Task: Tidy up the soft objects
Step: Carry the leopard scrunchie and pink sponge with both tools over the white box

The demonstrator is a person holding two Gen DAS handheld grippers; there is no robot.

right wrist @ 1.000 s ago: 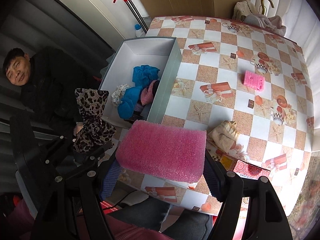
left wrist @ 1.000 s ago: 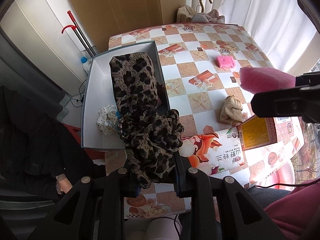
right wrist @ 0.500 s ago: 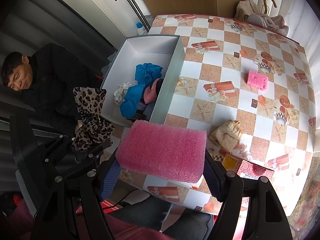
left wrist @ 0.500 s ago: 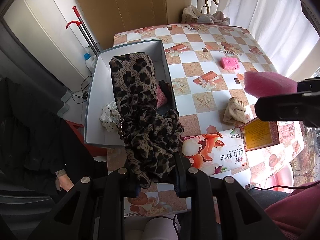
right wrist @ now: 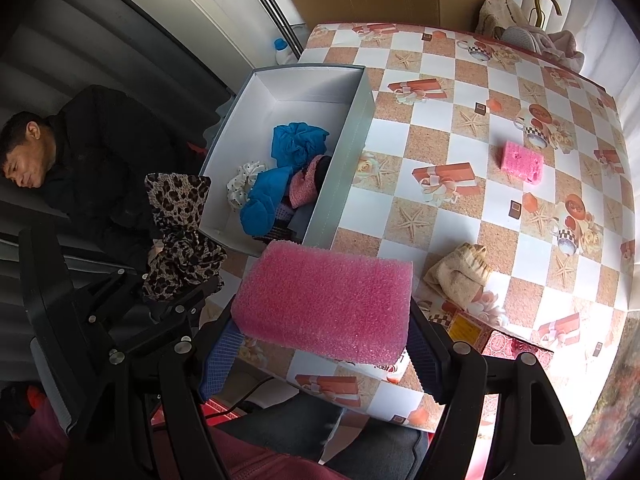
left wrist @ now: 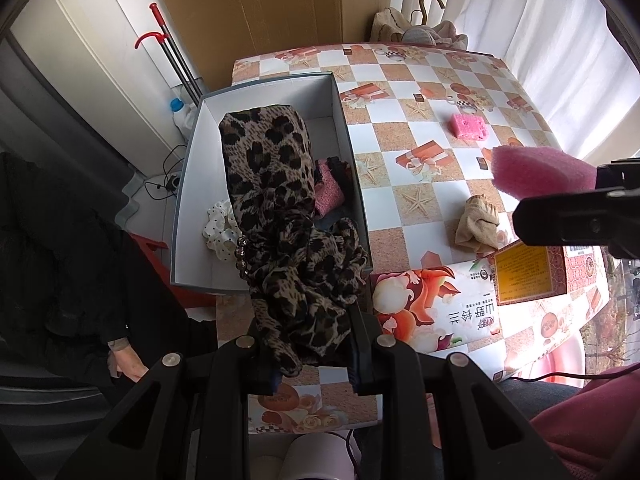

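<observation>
Between the left gripper's (left wrist: 316, 354) pinched jaws a leopard scarf (left wrist: 288, 224) is clamped, its loose end hanging ahead over the box (left wrist: 182, 216), while a pink sponge (right wrist: 326, 300) is gripped between the right gripper's (right wrist: 324, 354) wider-set jaws, just short of the box's near corner. Beyond the right gripper, a beige cloth (right wrist: 458, 274) and a small sponge (right wrist: 522, 162) are left on the table (right wrist: 420, 216). If released here, the scarf could be draped over the box rim and slide out, and the light sponge could bounce off the wall.
</observation>
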